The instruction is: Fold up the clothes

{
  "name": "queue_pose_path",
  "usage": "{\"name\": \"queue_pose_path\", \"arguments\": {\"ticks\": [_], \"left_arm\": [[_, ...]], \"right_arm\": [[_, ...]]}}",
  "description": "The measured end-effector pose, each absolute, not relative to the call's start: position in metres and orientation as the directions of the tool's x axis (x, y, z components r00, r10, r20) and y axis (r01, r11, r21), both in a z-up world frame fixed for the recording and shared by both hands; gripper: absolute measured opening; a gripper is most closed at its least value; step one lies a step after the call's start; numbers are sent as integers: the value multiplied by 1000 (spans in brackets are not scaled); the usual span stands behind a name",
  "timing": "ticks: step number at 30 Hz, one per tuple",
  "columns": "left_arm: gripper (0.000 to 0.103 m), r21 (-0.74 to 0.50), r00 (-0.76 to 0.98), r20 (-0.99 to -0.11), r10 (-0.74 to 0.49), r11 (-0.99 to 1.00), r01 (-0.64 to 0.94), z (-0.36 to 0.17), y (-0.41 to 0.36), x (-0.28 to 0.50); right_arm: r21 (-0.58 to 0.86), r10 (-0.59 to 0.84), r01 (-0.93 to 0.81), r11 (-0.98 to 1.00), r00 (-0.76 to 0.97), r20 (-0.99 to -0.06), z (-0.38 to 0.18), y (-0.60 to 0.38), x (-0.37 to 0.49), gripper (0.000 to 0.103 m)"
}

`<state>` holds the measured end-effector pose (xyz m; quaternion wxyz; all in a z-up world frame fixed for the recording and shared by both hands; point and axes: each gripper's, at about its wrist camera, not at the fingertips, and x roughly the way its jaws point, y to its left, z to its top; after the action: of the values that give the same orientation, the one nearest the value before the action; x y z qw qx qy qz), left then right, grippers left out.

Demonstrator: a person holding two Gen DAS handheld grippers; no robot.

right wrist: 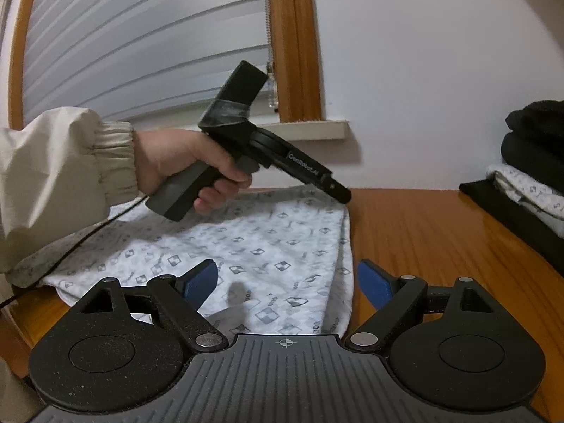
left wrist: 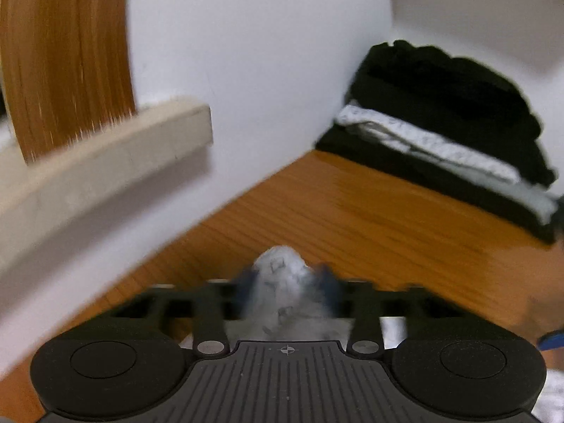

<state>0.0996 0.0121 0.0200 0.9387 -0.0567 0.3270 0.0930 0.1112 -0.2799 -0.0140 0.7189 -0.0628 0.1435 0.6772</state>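
- White cotton-looking cloth with a grey diamond print, the patterned garment (right wrist: 246, 246), lies spread on the wooden table (right wrist: 423, 232). Its right edge shows doubled layers, so at least one fold seems to be in it.
- The left gripper (left wrist: 285, 282) has its blue pads pinched together on a bunch of that cloth at the far right corner. Holding a corner gives control of a whole edge, which would suit either carrying it over for a further fold or tugging it flat; the pictures do not settle which.
- The left-wrist view is blurred, so that tool looks to be in motion.
- The right gripper (right wrist: 287, 282) hangs over the near edge with its fingers spread wide and nothing between them, placed where it could take the near corner.
- A hand (right wrist: 183, 162) in a beige sleeve (right wrist: 60, 176) grips the left tool's handle.
- At the far right, against the white wall (right wrist: 423, 70), a stack of folded clothes (right wrist: 528, 183), black and white-printed, is kept clear of the working space.
- A window with blinds (right wrist: 141, 35) is far left.
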Motion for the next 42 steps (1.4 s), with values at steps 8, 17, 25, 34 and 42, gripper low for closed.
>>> {"name": "queue_pose_path", "arguments": {"ticks": [8,17,25,34,42], "left_arm": [[9,-64,844,-524,112,983,-171,49,-10,26],[9,-21,885,-450,118,989,-143,68,-27,-3],[54,151,839,-436,326,945,-289,63,-23,51],[81,143,814,-474,337,941,-306,63,-24,2],[81,89,770,-463,440,887,-453,70,-5,-120]], "right_arm": [[148,963,-986,75,33,-267,-15,-283,116,86],[138,963,-986,98,59,-264,-15,-281,113,86],[105,956,-988,114,80,-283,-14,-281,109,86],[175,958,-976,126,74,-277,-12,-284,123,86],[240,938,-969,61,-26,-345,13,-273,156,51]]}}
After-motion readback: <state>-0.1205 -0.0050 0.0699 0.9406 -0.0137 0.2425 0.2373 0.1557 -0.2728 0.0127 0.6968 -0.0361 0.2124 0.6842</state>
